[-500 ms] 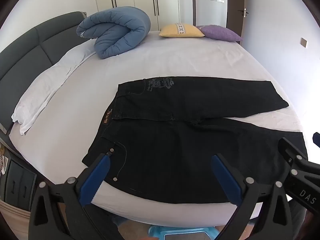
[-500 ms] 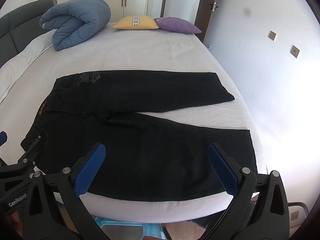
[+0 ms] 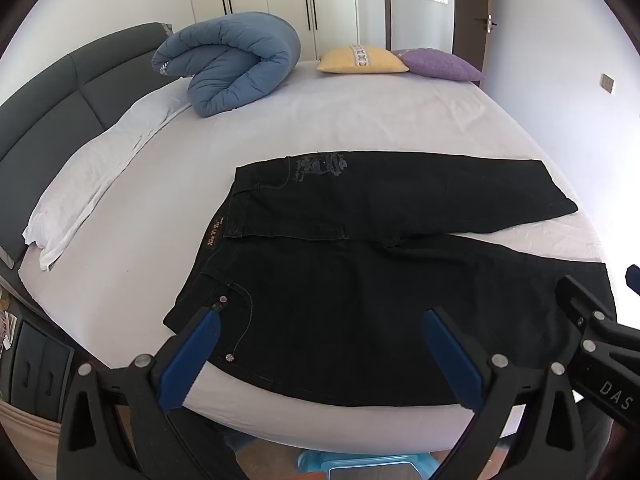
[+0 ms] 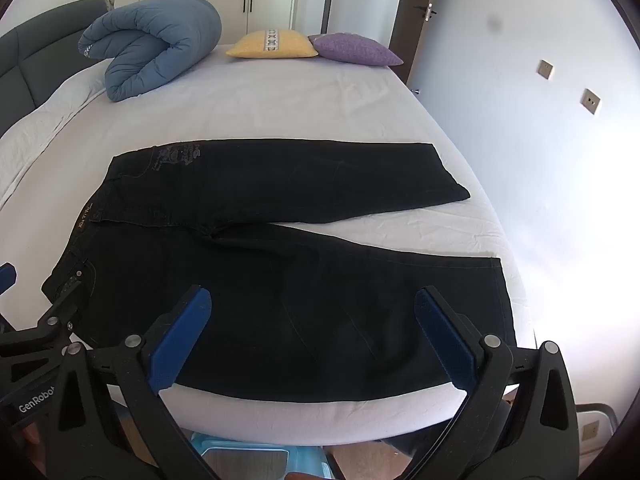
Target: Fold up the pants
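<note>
Nearest, the left claw (image 3: 318, 344) and right claw (image 4: 312, 336) both gape wide with nothing between their pads. Beyond them black pants (image 3: 360, 280) lie flat on the bed (image 3: 360, 120) — waistband toward 9 o'clock, legs splayed toward 3. A blue duvet (image 3: 236, 64) sits at 11.

black pants (image 3: 360, 300); white bed sheet (image 3: 360, 120); blue duvet (image 3: 236, 64); yellow pillow (image 3: 360, 60), purple pillow (image 3: 440, 66)
</note>
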Motion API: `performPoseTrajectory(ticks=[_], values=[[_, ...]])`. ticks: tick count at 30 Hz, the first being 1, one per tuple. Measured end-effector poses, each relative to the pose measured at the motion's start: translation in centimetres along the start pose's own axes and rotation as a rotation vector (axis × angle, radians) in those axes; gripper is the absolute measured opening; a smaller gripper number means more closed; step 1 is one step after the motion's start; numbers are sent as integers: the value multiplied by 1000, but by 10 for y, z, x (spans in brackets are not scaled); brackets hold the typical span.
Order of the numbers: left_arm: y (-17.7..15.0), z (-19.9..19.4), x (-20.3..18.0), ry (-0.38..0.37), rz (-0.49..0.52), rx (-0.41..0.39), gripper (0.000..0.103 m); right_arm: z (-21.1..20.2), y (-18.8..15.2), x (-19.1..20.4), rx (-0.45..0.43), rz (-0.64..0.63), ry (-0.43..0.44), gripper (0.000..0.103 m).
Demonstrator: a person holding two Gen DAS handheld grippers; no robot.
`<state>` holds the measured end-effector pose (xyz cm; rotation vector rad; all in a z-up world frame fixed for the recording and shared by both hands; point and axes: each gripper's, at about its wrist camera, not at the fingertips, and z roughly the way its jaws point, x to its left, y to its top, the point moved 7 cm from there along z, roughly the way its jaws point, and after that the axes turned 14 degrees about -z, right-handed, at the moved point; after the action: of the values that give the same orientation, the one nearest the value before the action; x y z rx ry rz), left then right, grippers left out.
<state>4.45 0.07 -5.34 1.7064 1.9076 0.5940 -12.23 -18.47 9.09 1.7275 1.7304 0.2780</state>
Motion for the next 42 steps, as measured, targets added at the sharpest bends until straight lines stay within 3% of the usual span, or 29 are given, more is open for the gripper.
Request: performPoseTrajectory(ticks=[42], values=[[-7, 4, 10, 8, 5, -1, 103, 5, -10, 10, 8, 0, 7, 103]])
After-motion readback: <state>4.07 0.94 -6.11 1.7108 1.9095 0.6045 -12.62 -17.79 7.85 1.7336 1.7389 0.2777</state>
